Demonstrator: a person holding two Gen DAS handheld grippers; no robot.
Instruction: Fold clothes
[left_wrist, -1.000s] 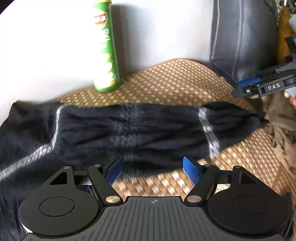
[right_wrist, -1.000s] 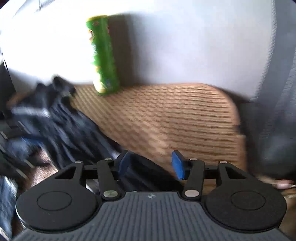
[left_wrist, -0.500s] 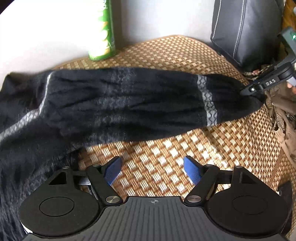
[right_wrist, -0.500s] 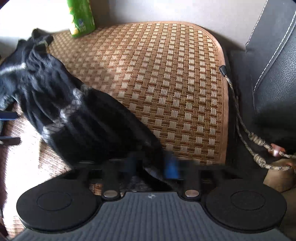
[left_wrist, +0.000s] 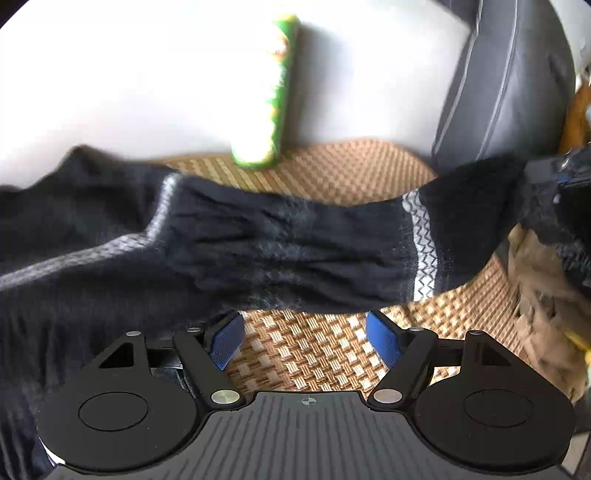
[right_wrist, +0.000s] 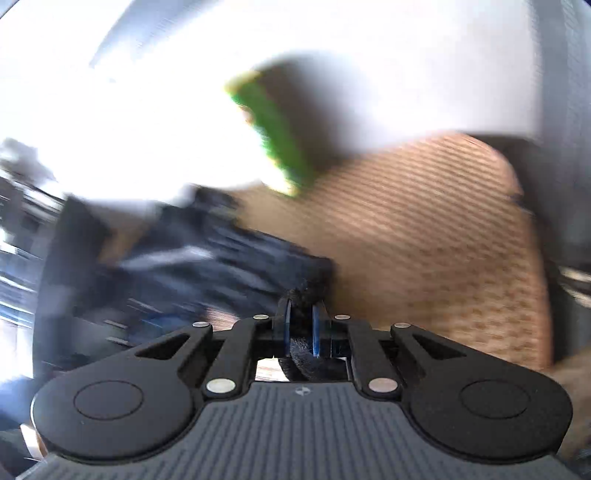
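Since a second ago the right gripper (right_wrist: 300, 325) has clenched the sleeve (left_wrist: 314, 243) end, lifting it; sleeve runs crosswise before the left gripper (left_wrist: 304, 338), nearer, released, over the mat (left_wrist: 314, 354)

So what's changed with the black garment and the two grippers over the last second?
The right gripper has just been closing its jaws, now clamped on the end of the black garment, and has lifted that end off the woven mat. The left gripper stayed open, empty, over the mat. The green can still stands at the back.
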